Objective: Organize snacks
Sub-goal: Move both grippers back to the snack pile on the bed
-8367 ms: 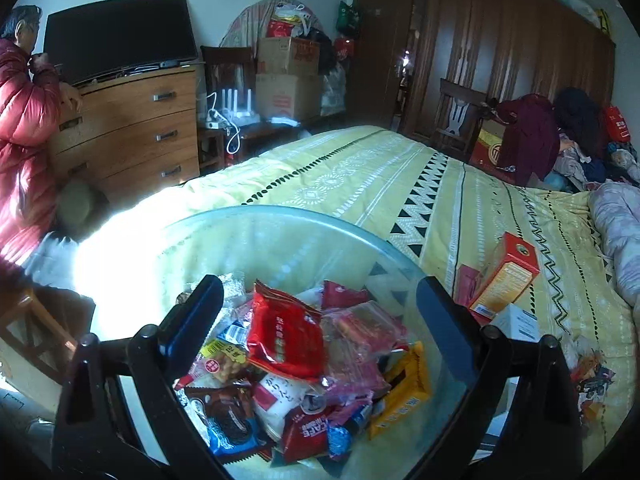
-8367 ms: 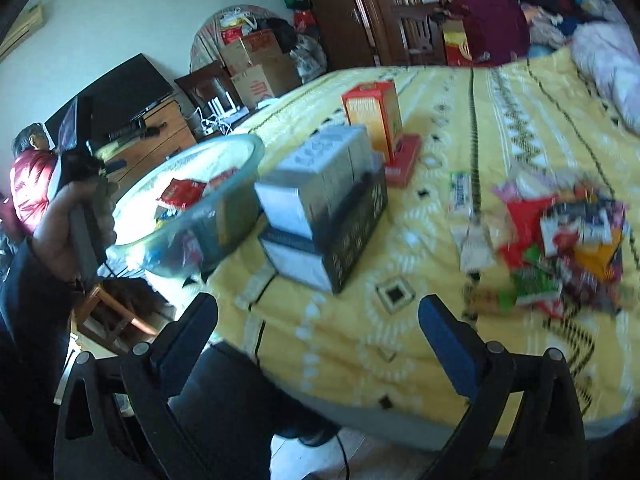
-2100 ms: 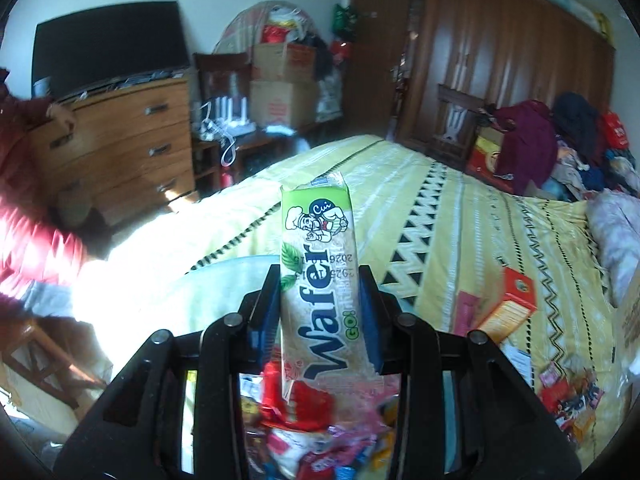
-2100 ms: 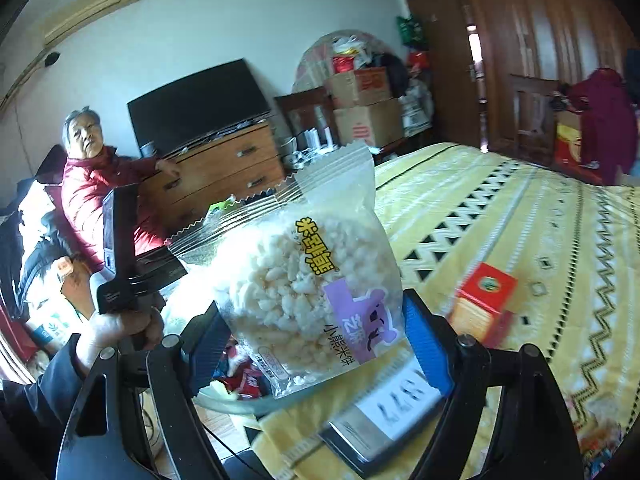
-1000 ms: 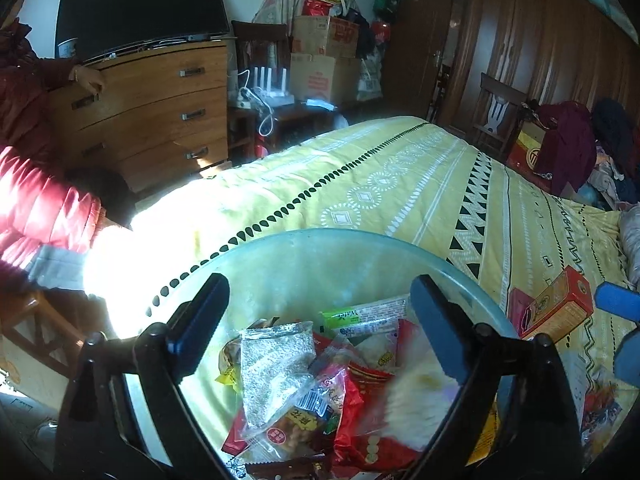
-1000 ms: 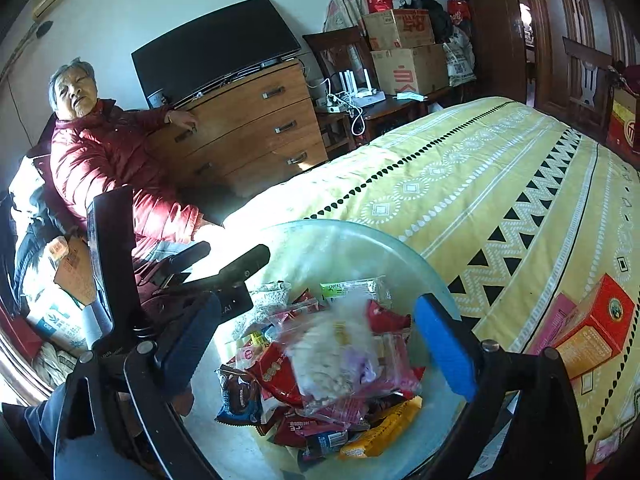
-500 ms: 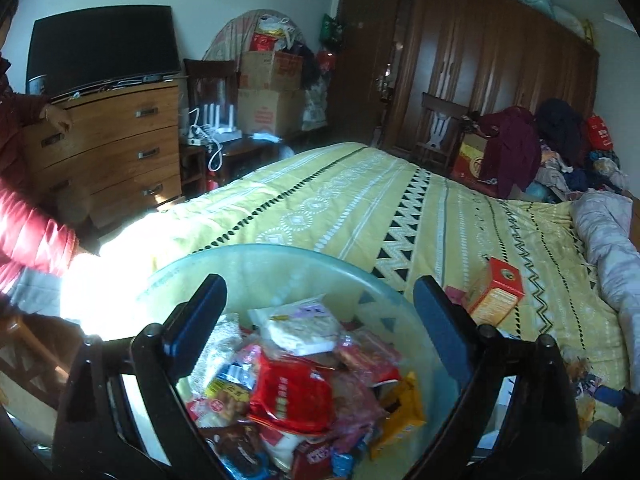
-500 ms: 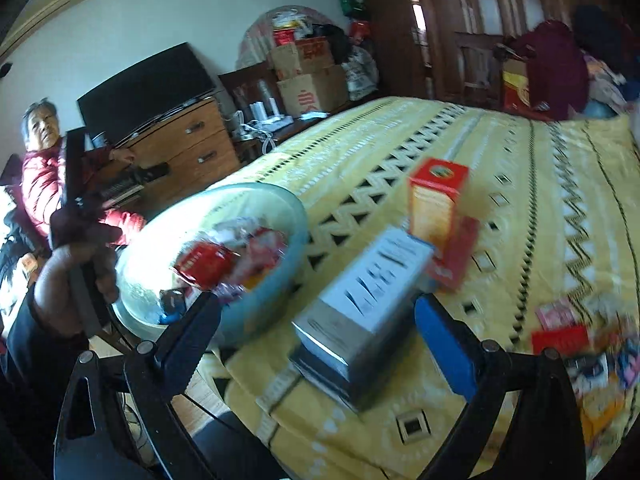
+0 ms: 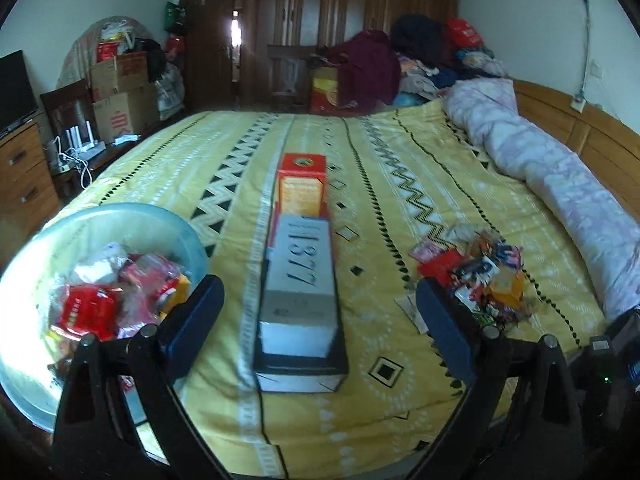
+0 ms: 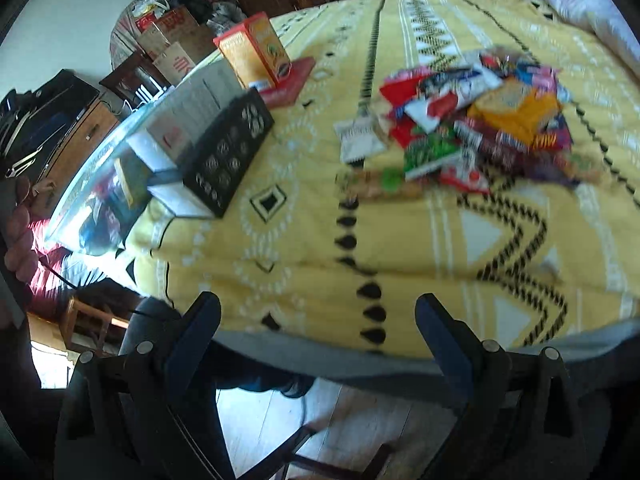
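Observation:
A pale blue-green bowl point(image 9: 132, 222) at the bed's near left corner holds several snack packets point(image 9: 92, 310). A loose pile of snack packets point(image 9: 486, 276) lies on the yellow bedspread to the right; it also shows in the right wrist view point(image 10: 480, 120). My left gripper point(image 9: 318, 320) is open and empty, above the bed edge in front of the stacked boxes. My right gripper point(image 10: 318, 340) is open and empty, low at the bed's near edge, short of the pile. The bowl point(image 10: 100, 160) shows at the left of the right wrist view.
A grey box marked 1877 on a black box point(image 9: 298, 292) lies between bowl and pile, with an orange carton point(image 9: 302, 188) behind it. A rolled pink quilt point(image 9: 560, 184) runs along the right. Dresser point(image 9: 20, 176), cardboard boxes and wardrobe stand beyond the bed.
Both grippers dropped their packets into the bowl and opened. Both have since swung right, away from the bowl, toward the boxes and the snack pile.

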A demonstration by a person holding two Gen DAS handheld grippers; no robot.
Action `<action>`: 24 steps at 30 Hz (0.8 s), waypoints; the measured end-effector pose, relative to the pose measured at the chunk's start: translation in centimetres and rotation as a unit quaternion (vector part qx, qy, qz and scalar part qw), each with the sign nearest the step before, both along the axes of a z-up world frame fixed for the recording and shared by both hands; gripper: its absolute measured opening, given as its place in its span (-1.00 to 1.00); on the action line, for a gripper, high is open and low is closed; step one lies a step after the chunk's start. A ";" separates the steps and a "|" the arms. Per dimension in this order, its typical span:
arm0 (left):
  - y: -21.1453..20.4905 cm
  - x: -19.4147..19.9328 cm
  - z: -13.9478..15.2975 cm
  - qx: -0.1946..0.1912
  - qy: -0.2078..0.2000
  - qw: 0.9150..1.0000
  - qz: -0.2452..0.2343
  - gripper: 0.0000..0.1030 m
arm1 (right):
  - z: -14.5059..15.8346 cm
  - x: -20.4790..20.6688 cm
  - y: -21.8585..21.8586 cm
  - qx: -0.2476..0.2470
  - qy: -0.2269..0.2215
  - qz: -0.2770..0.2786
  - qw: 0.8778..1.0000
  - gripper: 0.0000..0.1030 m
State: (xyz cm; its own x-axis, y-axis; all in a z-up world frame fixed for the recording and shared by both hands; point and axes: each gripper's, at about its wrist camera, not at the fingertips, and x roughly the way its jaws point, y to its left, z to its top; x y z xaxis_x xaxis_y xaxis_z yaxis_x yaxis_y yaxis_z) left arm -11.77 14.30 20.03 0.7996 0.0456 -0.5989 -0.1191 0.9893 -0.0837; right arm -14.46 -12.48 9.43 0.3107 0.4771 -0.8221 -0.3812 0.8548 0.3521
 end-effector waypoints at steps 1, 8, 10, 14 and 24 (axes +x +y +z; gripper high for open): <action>-0.5 0.1 -0.4 -0.005 0.006 1.000 -0.006 0.89 | -0.2 -0.1 0.3 -0.002 0.001 0.005 1.000 0.93; -3.2 0.1 -2.3 -0.032 0.047 0.998 -0.035 0.89 | -0.5 -0.8 -0.1 -0.013 -0.005 0.025 1.000 0.93; -4.2 -0.1 -2.6 -0.033 0.051 0.997 -0.039 0.89 | -0.3 -0.6 -1.2 -0.008 -0.010 0.015 1.000 0.93; -6.1 0.5 -3.3 -0.021 0.065 0.996 -0.050 0.89 | 0.2 0.8 -4.2 0.006 -0.021 -0.019 1.000 0.93; -8.6 2.9 -5.6 -0.021 0.105 0.993 -0.055 0.89 | 1.9 11.3 -13.9 0.096 -0.040 -0.151 0.983 0.93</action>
